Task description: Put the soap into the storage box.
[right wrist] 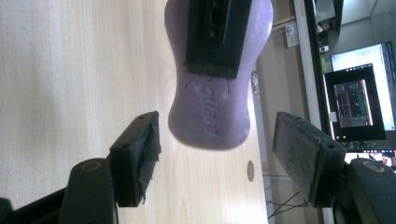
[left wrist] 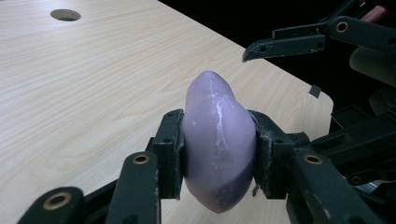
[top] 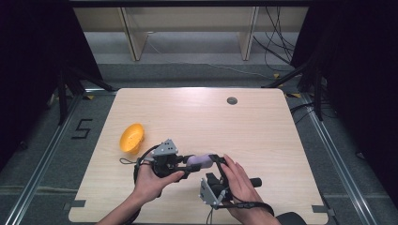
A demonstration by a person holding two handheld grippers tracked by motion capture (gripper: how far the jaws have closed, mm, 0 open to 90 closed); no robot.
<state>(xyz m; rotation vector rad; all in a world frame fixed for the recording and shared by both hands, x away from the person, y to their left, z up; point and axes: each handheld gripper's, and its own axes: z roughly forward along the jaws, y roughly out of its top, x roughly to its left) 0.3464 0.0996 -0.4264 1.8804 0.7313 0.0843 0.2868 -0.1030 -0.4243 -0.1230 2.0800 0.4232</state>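
A person's left tool [top: 184,165] is clamping a lilac bar of soap [left wrist: 218,144] by its two broad faces, holding it just above the pale wood-grain surface [top: 197,117]; the bar is looking smooth and waxy, waisted at the middle and rounded at the ends, with a whitish scuffed seam running along its narrow edge; the black pads [left wrist: 169,156] are pressing flat against it, their edges frayed and dusted with pale residue. The right tool [right wrist: 217,161] is standing with its jaws spread wide, one on either side of the bar's free end and touching neither face; its rubbery pads [right wrist: 301,149] are showing a coarse, worn texture. Raised lettering stamped inside an oval on the soap is partly reading "quard", the rest being covered by the left tool's pad. A glossy orange bowl [top: 132,138] is lying tilted near the surface's left edge, well apart from the hands; a round grommet hole [top: 232,100] is sitting toward the far side.
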